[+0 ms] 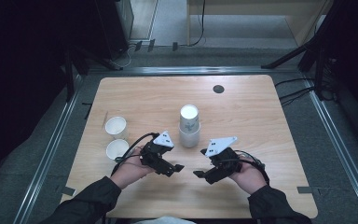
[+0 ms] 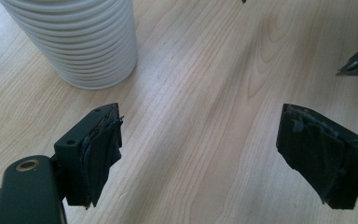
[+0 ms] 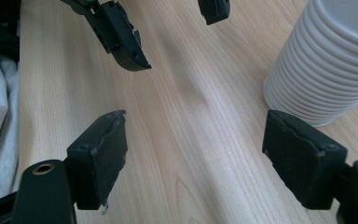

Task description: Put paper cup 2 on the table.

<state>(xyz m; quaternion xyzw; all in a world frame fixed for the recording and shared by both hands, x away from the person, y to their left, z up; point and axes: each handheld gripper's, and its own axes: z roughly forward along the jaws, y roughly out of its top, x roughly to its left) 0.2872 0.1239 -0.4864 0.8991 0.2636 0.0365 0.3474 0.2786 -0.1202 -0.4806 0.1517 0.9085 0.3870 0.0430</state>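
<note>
The left gripper point(image 1: 179, 167) was held low over the wooden table point(image 1: 251, 112), its jaws spread wide with bare wood between them; in the left gripper view its padded fingers point(image 2: 100, 149) gripped nothing, and the pads looked wrapped in worn black tape. The right gripper point(image 1: 198, 174) faced it from the other side, jaws likewise parted and empty; the two sets of tips pointed toward each other, near but apart, at the near middle of the table. Each gripper carried a grey three-cornered plate on top, and a cable trailed back from each toward the person's dark sleeves.

A stack of white paper cups point(image 1: 189, 126) stood upright just beyond both grippers, between them and slightly ahead; in the left gripper view the ribbed stack point(image 2: 81, 42) rose ahead and to the left of the jaws, not touching them; in the right gripper view the same stack point(image 3: 326, 60) stood ahead and to the right, just past the right-hand jaw, whether touching it I could not tell. In that view the left gripper's jaws point(image 3: 121, 37) showed farther off, ahead and to the left.

Two single paper cups sat open side up well to the outer side of the left gripper; the farther cup point(image 1: 115, 127) and the nearer cup point(image 1: 117, 149) stood just beside each other. A small dark round disc point(image 1: 218, 89) lay far ahead of the right gripper near the table's far edge.
</note>
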